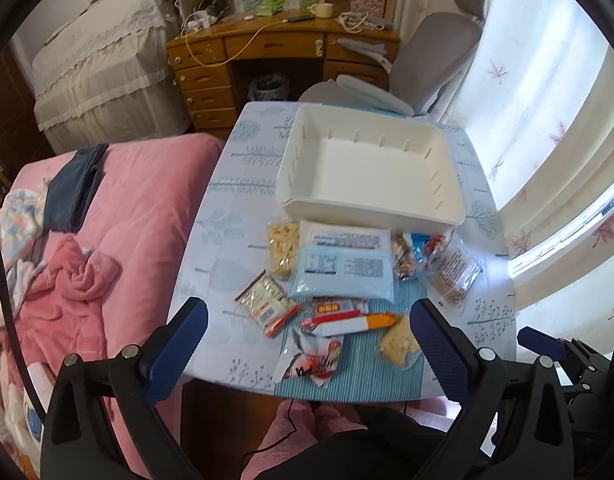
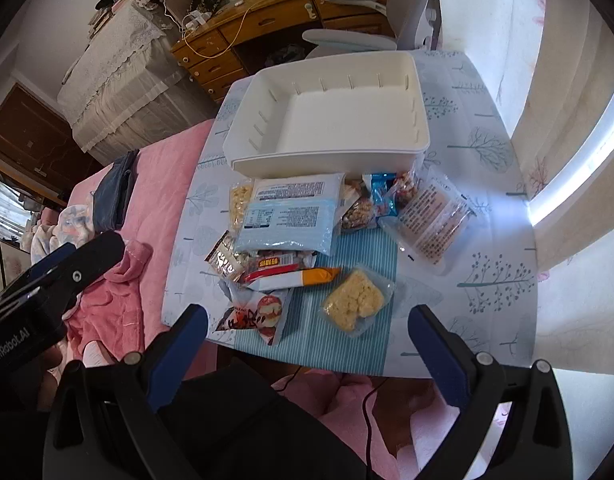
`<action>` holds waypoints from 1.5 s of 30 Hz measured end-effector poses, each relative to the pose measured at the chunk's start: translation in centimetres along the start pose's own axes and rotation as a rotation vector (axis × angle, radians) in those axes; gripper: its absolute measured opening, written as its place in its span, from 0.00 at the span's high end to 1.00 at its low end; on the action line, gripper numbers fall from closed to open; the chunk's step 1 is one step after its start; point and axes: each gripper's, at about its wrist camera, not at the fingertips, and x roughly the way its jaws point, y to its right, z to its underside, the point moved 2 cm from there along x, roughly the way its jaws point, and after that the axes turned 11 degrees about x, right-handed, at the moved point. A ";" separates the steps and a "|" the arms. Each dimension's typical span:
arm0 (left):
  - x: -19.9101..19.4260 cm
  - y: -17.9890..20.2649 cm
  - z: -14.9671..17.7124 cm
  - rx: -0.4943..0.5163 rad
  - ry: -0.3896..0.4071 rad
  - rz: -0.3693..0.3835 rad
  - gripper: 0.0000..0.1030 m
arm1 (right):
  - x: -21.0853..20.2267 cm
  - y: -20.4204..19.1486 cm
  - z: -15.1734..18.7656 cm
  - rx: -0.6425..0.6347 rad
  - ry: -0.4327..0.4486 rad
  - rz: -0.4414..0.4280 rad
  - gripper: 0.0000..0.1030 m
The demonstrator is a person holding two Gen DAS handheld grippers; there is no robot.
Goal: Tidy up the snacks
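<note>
Nothing is sorted yet, by the look of it. The left hand-held gripper (image 1: 309,338) gapes empty; ahead of it the snacks (image 1: 343,276) lie loose on the counter (image 1: 227,216), white bin (image 1: 371,212) beyond bare. The right hand-held gripper (image 2: 307,340) likewise spread, holding nothing.

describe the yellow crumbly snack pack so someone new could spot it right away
Start at the big white bin on the tree-patterned tablecloth; the snacks lie on the near side of it. On the striped blue mat, the clear pouch of pale yellow crumbly pieces lies alone at the mat's near right. Unlike its neighbours, it has no printed label.
</note>
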 end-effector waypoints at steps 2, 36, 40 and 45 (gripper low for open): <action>0.1 -0.1 0.5 -0.006 -0.015 -0.008 0.02 | 0.4 0.2 0.2 0.009 -0.015 -0.010 0.02; 4.5 -13.7 -1.5 0.156 -0.008 0.176 0.02 | 3.5 -2.0 6.9 0.682 0.087 0.049 0.02; 5.9 -13.6 -1.5 0.255 -0.028 0.215 0.02 | 4.9 -2.9 8.7 0.771 0.073 0.064 0.02; 8.5 -12.7 -1.5 0.353 -0.087 0.257 0.02 | 7.0 -3.5 10.0 0.832 0.026 0.049 0.02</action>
